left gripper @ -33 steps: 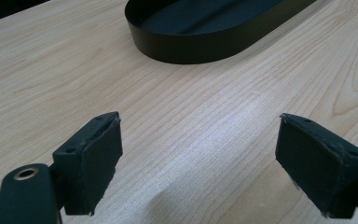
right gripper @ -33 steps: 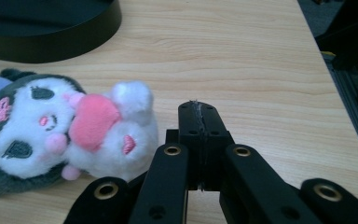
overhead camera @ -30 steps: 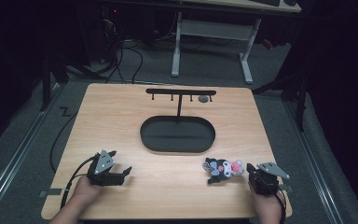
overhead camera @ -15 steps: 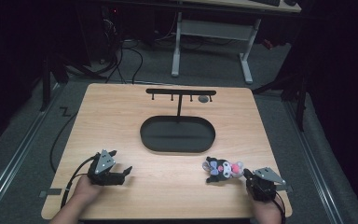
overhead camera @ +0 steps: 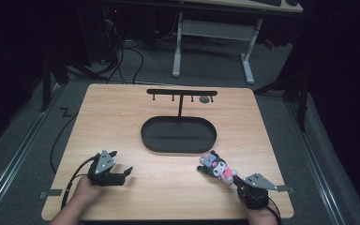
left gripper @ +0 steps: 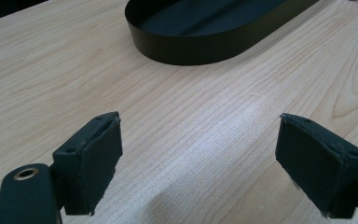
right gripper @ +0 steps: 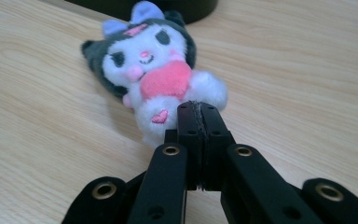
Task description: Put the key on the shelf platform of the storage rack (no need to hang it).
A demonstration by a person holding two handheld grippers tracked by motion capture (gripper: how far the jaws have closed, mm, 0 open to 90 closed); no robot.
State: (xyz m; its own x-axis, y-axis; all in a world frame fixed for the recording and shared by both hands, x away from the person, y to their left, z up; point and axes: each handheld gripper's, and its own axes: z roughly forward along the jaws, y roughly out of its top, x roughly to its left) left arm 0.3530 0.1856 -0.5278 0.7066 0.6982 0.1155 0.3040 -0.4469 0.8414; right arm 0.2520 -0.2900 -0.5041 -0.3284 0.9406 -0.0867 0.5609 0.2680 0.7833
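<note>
A small plush toy (overhead camera: 218, 167) with a black hood, white face and pink heart lies on the wooden table (overhead camera: 122, 117), right of centre near the front. In the right gripper view the plush toy (right gripper: 161, 70) lies on its back, head away from me. My right gripper (right gripper: 197, 108) is shut, its pads pressed together with the tips at the toy's lower body; I cannot tell whether any fur is pinched. From above, the right gripper (overhead camera: 237, 181) points up-left at the toy. My left gripper (overhead camera: 123, 161) rests at the front left, open over bare wood (left gripper: 198, 158).
A black oval tray (overhead camera: 178, 149) sits mid-table, and its wall (left gripper: 191, 49) shows ahead of the left jaws. Behind it stands a black T-shaped rack (overhead camera: 182, 92) with hooks, one bearing a small round thing (overhead camera: 205, 99). Desk legs and cables lie beyond the far edge.
My right hand has shifted a little toward the front edge and left, still shut. The plush toy has barely moved. The left gripper has stayed put.
</note>
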